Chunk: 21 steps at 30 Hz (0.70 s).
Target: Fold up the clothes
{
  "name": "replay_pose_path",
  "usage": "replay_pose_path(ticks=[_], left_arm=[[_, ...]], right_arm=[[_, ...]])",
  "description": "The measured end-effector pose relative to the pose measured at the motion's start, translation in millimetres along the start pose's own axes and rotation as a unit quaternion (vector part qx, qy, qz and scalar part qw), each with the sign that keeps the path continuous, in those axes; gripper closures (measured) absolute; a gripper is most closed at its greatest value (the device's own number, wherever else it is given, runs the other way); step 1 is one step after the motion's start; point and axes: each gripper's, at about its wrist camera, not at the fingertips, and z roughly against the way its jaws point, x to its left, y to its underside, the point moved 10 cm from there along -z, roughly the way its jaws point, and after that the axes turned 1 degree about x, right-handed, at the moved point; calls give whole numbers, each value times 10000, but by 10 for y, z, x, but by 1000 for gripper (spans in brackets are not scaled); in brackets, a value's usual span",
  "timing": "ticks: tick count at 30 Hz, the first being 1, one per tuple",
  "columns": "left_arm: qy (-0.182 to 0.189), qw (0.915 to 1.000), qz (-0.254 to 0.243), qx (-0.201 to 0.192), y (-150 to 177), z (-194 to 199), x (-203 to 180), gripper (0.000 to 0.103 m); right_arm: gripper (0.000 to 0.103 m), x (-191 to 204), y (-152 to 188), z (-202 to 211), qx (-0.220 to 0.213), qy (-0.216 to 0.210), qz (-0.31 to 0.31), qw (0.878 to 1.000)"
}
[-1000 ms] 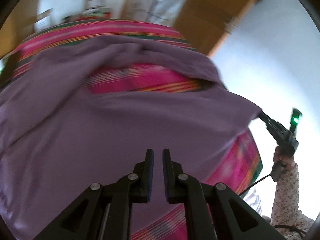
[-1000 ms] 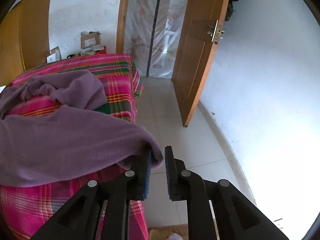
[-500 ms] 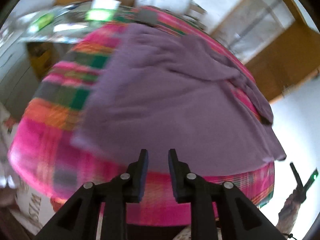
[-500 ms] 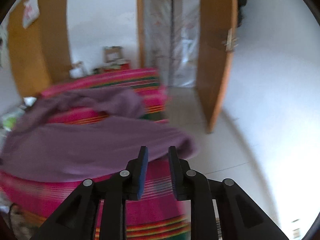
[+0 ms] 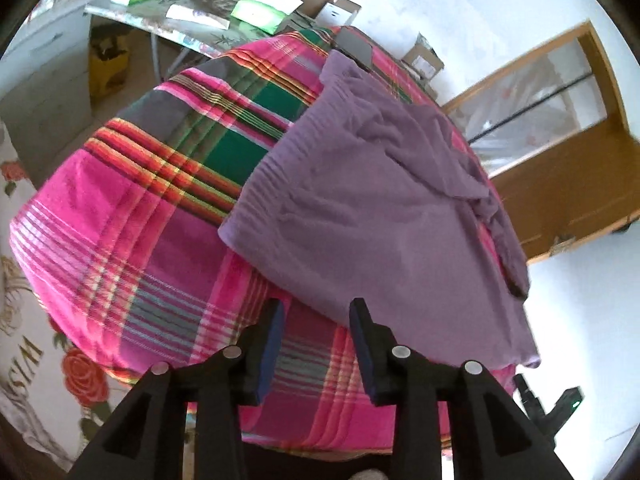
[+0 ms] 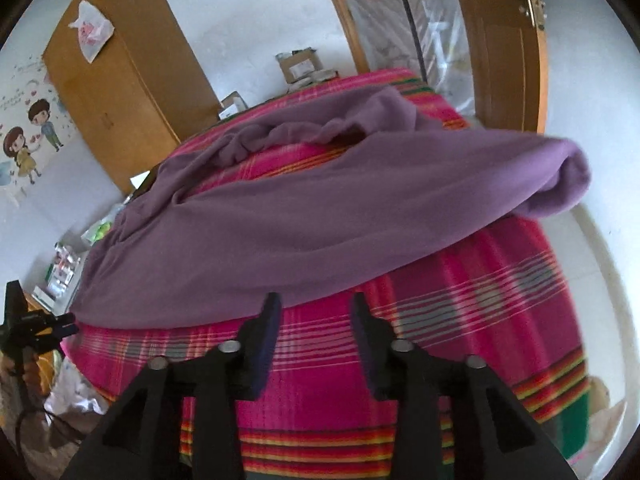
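A purple garment (image 5: 372, 216) lies spread over a pink plaid cloth (image 5: 132, 240) that covers the table, filling the centre and right of the left wrist view. Its near hem runs just above the left gripper (image 5: 316, 312), whose jaws have just been opening and now stand apart with only the plaid cloth showing between them; they grip nothing. In the right wrist view the same garment (image 6: 304, 216) stretches across the middle of the frame, and one end bulges past the cloth's edge at the centre right. The right gripper (image 6: 316, 306) sits at the lower centre, its jaws likewise just opened and parted, with the garment's hem right at their tips but not pinched.

Only the left wrist view shows the dark flat object (image 5: 354, 46) at the garment's far end and a cluttered side table (image 5: 192, 16) with green packets in the upper left. It also catches part of the right gripper in the lower right corner. Only the right wrist view shows the wooden wardrobe (image 6: 124, 76) in the upper left, the cartoon wall sticker (image 6: 28, 140) at the left edge, the open door (image 6: 504, 40) in the upper right, and the left gripper (image 6: 32, 324) low at the left edge.
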Motion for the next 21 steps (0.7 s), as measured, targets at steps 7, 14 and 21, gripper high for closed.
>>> replay_pose_path(ticks=[7,14,21], left_arm=[[139,9998,130,-38,-51,-26,-8,67],[-34,9997,-31,-223,-117,-69,-50,67],[70,9992,178,-340,-210,-94,-33,67]], right_arm=[[47,-30,-45,-153,-65,102,-382,9992],[46,-99,-122,-290,-131,306,-472,9983],[46,-97,-244,-397,-347,388,-571,9970]])
